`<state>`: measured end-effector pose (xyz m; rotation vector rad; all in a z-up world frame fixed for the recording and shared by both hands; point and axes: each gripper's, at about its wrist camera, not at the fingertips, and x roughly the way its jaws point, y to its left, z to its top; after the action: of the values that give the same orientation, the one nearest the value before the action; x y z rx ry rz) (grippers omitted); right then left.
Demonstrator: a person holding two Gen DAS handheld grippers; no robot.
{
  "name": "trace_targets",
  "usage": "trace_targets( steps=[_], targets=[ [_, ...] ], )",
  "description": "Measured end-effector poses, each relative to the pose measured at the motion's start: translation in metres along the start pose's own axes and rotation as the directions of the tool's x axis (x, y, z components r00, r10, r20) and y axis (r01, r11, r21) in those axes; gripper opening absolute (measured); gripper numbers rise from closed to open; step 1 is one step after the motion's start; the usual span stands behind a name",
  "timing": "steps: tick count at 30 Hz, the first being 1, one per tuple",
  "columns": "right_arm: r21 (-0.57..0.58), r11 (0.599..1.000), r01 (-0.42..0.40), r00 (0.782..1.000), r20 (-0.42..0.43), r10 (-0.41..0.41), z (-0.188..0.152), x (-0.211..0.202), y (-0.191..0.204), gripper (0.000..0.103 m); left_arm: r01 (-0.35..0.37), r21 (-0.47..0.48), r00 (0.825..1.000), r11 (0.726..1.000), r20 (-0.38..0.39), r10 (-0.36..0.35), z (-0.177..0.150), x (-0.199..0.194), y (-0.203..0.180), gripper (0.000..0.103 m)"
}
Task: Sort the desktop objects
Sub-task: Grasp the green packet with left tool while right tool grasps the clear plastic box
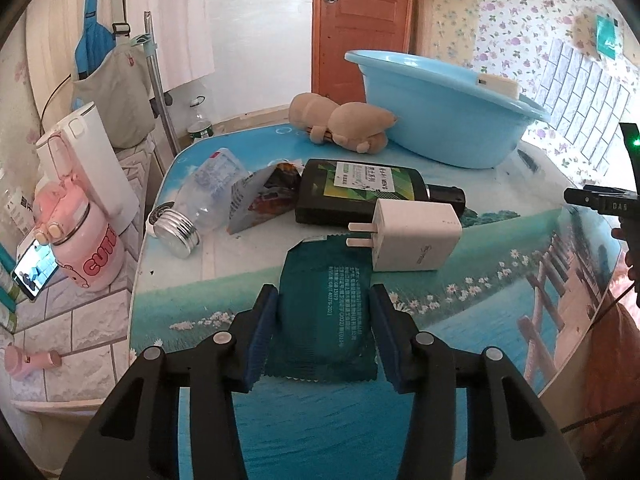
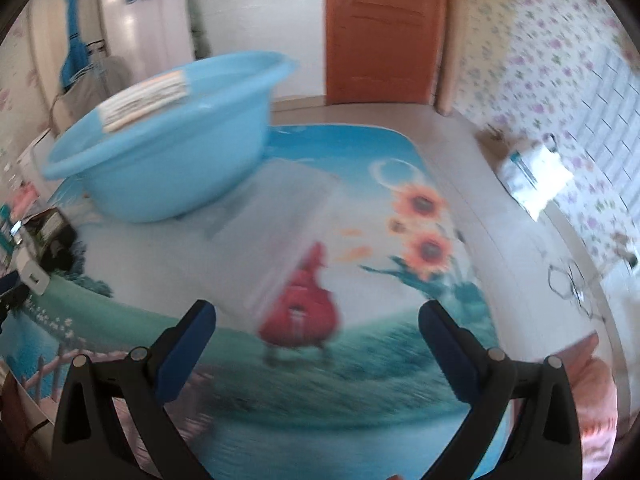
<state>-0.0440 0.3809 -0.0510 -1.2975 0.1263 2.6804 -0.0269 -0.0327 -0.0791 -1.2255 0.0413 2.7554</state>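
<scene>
Clamping the flat dark-teal foil sachet with white print [image 1: 326, 312] between blue pads [image 1: 262, 340], left gripper [image 1: 325, 334] low over the printed landscape tabletop [image 1: 480, 320]; sachet lying flat near the table's front edge, pads pressed against both long sides. Just beyond the sachet, touching its far corner: white plastic wall charger with two metal prongs [image 1: 412, 236]. Behind that, lying on its side: black rectangular bottle with green label [image 1: 360, 192]. Further left: crumpled foil snack wrapper [image 1: 264, 200] and clear crushed plastic bottle with silver screw cap [image 1: 200, 204]. At the back: tan plush toy [image 1: 344, 122] beside a light-blue plastic basin [image 1: 440, 120]. Hovering wide open and empty over a bare part of the table: right gripper [image 2: 316, 320], view blurred, basin to its upper left.
</scene>
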Motion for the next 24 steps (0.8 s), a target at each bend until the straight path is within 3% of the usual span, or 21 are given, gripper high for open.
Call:
trace_targets(
  steps=[2,11,24],
  targets=[
    [0.020,1.000,0.021,1.000,0.000,-0.021,-0.001,-0.001,-0.005,0.103,-0.002,0.001,1.000,1.000,0.002,0.002,0.000,0.000,0.000,0.046],
    [0.006,0.998,-0.066,0.998,0.015,0.066,0.008,0.001,0.035,0.103,-0.002,0.010,1.000,1.000,0.006,0.002,0.003,0.004,-0.002,0.047],
    [0.072,0.997,-0.009,0.998,-0.056,0.013,0.032,0.037,0.048,0.103,0.006,0.020,1.000,1.000,0.013,-0.006,0.007,0.008,-0.003,0.048]
  ],
)
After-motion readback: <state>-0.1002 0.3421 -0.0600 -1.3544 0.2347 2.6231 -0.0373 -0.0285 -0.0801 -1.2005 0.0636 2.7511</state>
